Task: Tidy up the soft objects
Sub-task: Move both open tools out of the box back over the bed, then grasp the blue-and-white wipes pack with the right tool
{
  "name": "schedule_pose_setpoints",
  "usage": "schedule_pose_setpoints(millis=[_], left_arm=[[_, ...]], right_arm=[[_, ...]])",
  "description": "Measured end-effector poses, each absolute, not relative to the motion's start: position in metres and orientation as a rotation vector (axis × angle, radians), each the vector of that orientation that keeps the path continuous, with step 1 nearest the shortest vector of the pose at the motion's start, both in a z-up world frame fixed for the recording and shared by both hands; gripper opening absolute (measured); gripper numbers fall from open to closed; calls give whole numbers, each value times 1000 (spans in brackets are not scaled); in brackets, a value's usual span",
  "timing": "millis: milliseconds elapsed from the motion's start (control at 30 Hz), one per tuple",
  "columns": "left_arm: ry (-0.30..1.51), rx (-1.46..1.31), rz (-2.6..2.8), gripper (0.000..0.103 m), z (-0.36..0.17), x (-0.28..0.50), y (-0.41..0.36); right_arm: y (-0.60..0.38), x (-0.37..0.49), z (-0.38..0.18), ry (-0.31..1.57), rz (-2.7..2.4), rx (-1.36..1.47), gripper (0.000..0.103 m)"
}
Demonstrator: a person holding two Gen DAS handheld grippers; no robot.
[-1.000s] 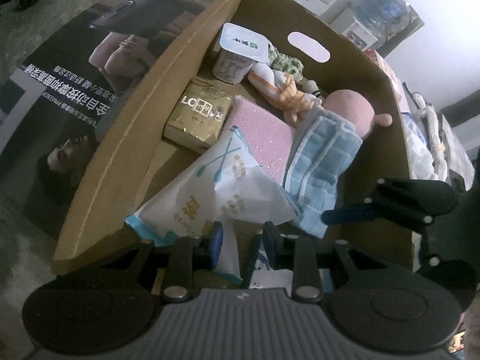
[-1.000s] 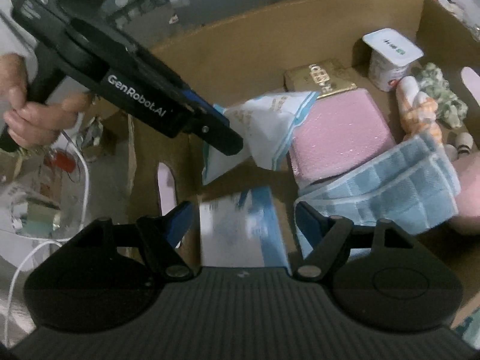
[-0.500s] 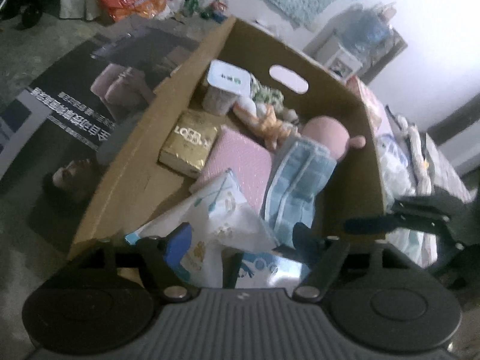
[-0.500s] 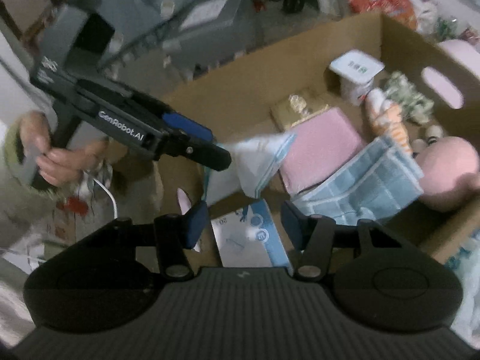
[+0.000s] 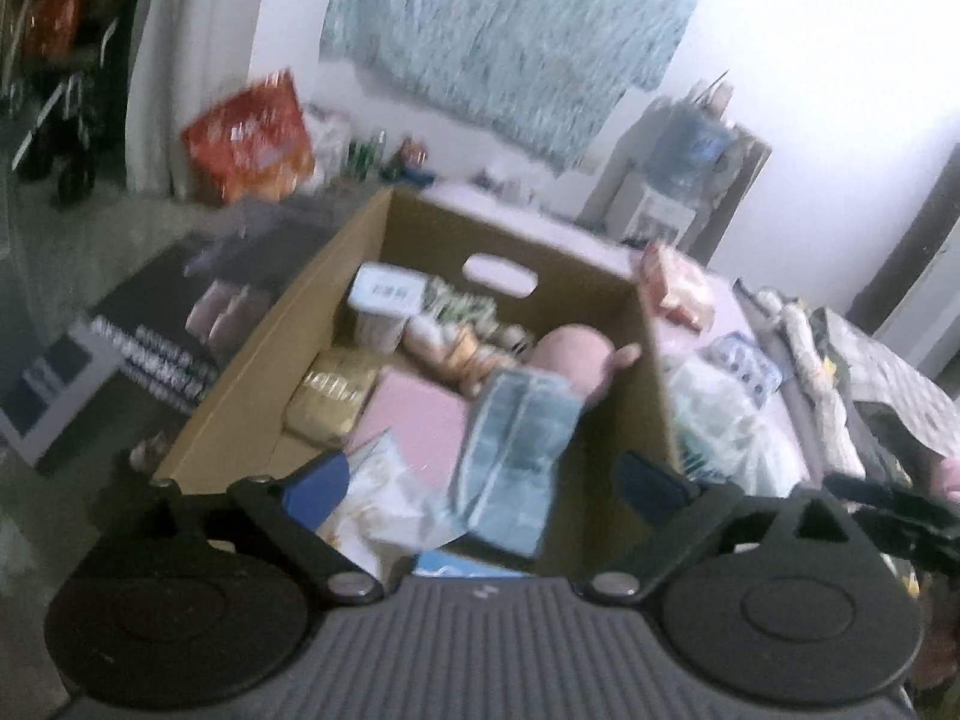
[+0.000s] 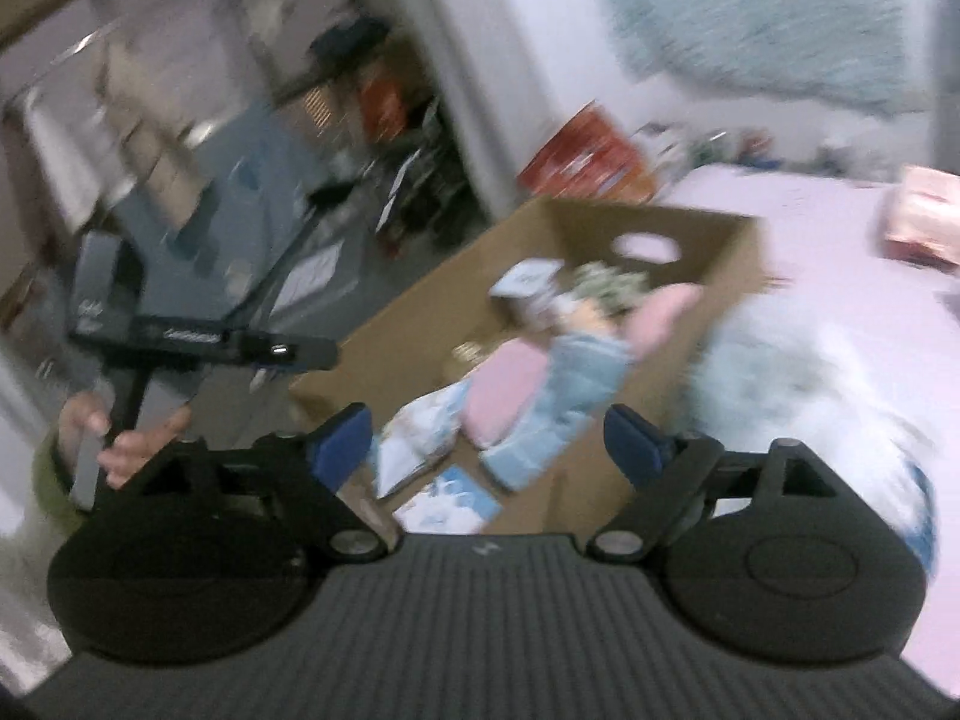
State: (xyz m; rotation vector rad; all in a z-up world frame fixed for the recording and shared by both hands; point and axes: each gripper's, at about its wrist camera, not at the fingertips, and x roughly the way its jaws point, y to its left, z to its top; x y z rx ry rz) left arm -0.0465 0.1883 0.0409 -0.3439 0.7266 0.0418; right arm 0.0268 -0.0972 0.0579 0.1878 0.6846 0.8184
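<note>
An open brown cardboard box [image 5: 651, 372] with an oval hand-hole in its far wall was seen at the centre of the left wrist view, and most of the soft things were already lodged in it. A folded pale blue ribbed towel [image 5: 519, 450] was laid lengthwise toward the lower right of the box, leaning against a round pink plush toy [image 5: 570, 357], probably so that the two would hold each other in place. A flat pink padded cloth [image 5: 414, 429] was spread on the box floor to the left of the towel, with a gold foil packet [image 5: 330, 399] beside it and a white lidded cup [image 5: 381, 306] at the far left corner. A crinkled white plastic pouch [image 5: 384, 495] was propped at the near edge, just above a blue-and-white flat packet [image 6: 447, 507]. The left tongs [image 5: 483, 483] were held above the near rim of the box, their jaws opening and already wide apart, with nothing pressed between the blue pads. The right tongs [image 6: 489, 441] were likewise opening and were empty, and were pointed over the same box. Outside the box, at the right of the frame, a clear plastic bag of pale items [image 5: 729, 420] was left on the lilac bed [image 6: 840, 276], so the sorting appeared unfinished. Both views were blurred by motion.
</note>
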Motion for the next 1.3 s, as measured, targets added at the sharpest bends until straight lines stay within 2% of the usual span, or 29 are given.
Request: schedule_pose_setpoints(millis=[233, 433, 767, 900, 1033, 1167, 1300], left_arm=[[667, -223, -61, 102, 44, -42, 118], [719, -107, -167, 102, 41, -16, 52], [840, -154, -320, 102, 56, 52, -20], [926, -216, -319, 102, 65, 105, -41], [1006, -284, -282, 102, 62, 166, -62], [1110, -367, -190, 101, 35, 233, -86], [1156, -321, -105, 99, 1, 282, -109]], right_arm=[[-179, -12, 26, 631, 565, 358, 89], [-230, -30, 10, 578, 423, 446, 89], [-300, -22, 8, 502, 335, 474, 90], [-315, 11, 22, 476, 341, 423, 91], [-323, 72, 27, 512, 369, 300, 100], [-326, 150, 13, 587, 387, 163, 102], [-327, 230, -18, 652, 354, 115, 102]])
